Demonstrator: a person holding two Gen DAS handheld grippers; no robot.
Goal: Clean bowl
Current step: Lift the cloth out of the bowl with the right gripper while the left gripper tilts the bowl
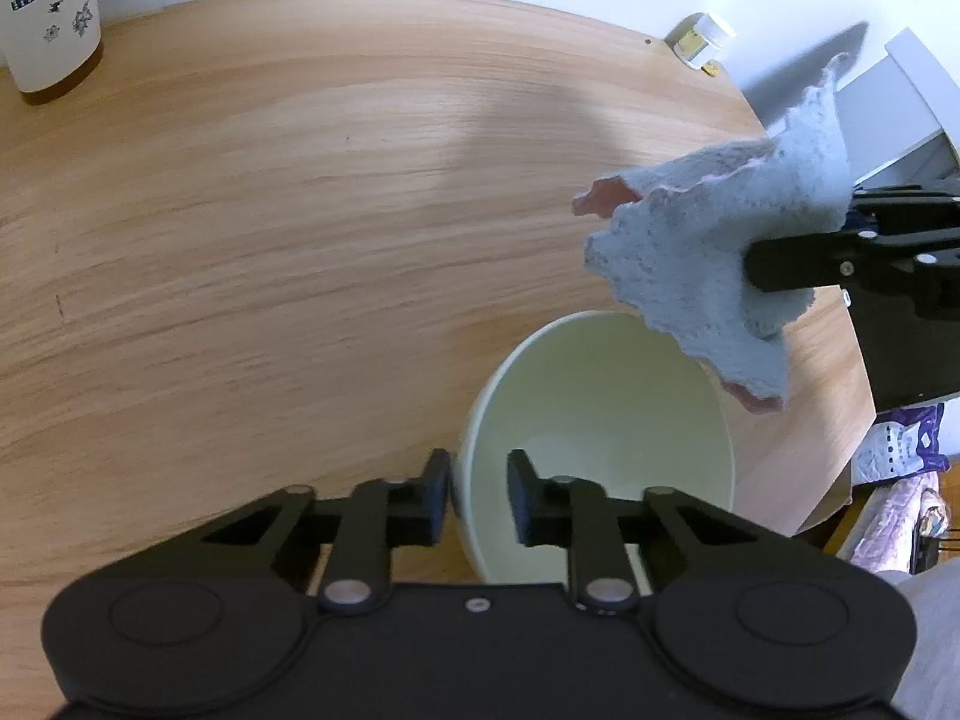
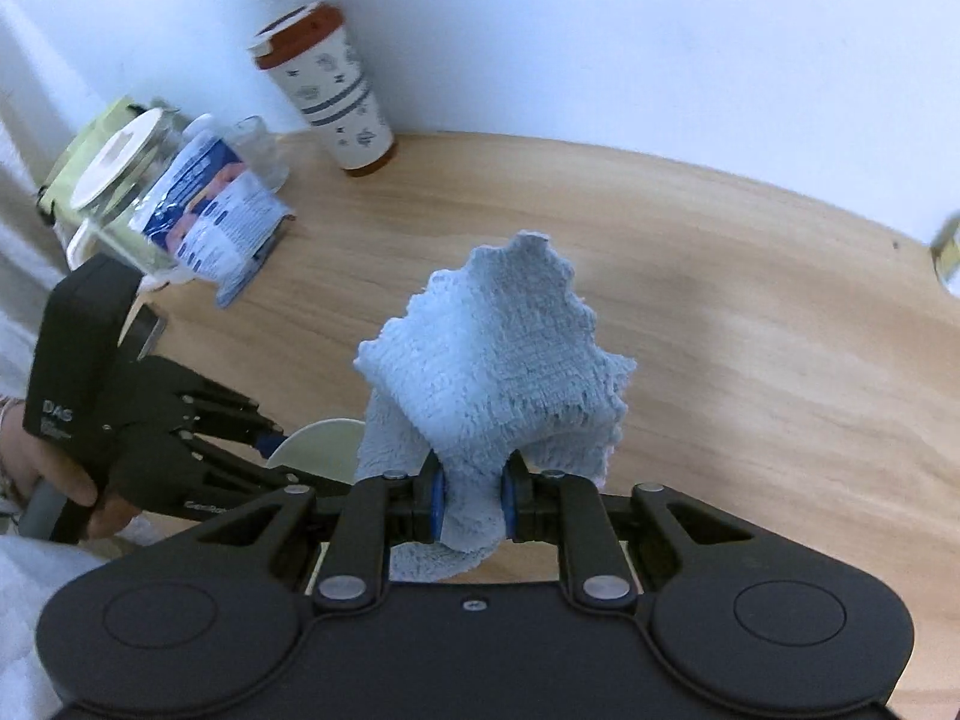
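Note:
A pale green bowl (image 1: pixel 600 420) stands on the wooden table near its right edge. My left gripper (image 1: pixel 478 495) straddles the bowl's near rim, one finger outside and one inside, with a gap to the wall on both sides. My right gripper (image 2: pixel 471 501) is shut on a light blue cloth (image 2: pixel 498 360) with a pink underside. In the left wrist view that cloth (image 1: pixel 720 252) hangs above the bowl's far right rim. In the right wrist view only a sliver of the bowl (image 2: pixel 318 441) shows, behind the cloth and beside the left gripper.
A patterned cup with a brown lid (image 2: pixel 330 84) stands at the wall. A glass jar (image 2: pixel 132 192) and a blue-white packet (image 2: pixel 222 216) lie at the table's left end. A small white-lidded jar (image 1: pixel 702 39) sits at the far right corner.

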